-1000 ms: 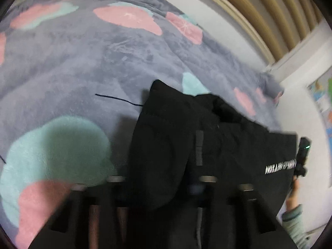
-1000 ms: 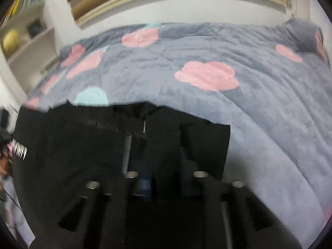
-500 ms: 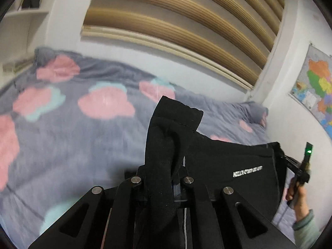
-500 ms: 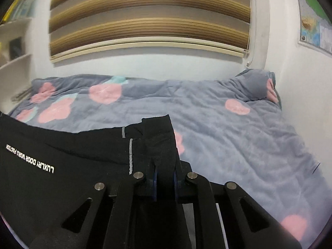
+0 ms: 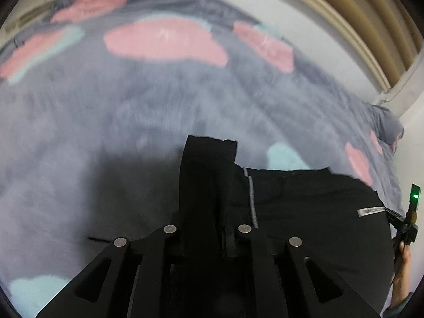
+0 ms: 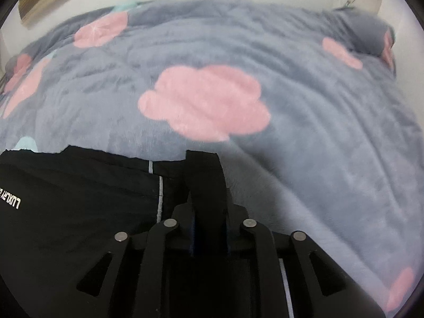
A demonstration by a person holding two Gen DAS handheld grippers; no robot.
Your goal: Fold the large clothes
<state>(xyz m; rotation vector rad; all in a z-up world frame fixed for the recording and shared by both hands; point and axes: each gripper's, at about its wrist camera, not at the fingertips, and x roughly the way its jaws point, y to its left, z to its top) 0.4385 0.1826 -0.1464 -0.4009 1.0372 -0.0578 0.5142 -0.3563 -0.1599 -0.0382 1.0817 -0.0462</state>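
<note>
A black garment [image 5: 304, 212] with a grey stripe and white lettering hangs stretched between my two grippers above the bed. In the left wrist view my left gripper [image 5: 208, 238] pinches one top corner, and a strip of cloth stands up between its fingers. My right gripper [image 6: 209, 228] pinches the other corner [image 6: 204, 175] the same way, with the rest of the garment [image 6: 79, 198] spreading to the left. Both pairs of jaws are opening slightly, with the cloth still caught between them. The right gripper [image 5: 408, 225], with a green light, shows at the far right of the left view.
A grey plush blanket [image 5: 132, 106] with pink and teal cloud shapes covers the bed [image 6: 318, 145] below the garment. A pillow [image 6: 357, 26] lies at the far right corner. A white wall and a wooden slatted panel [image 5: 357, 13] stand behind. A person's hand [image 5: 400, 259] holds the right gripper.
Both grippers have tipped downward and sunk toward the bed. The wall and slats filled the views half a second ago; now the blanket does. The garment stays gripped at both corners.
</note>
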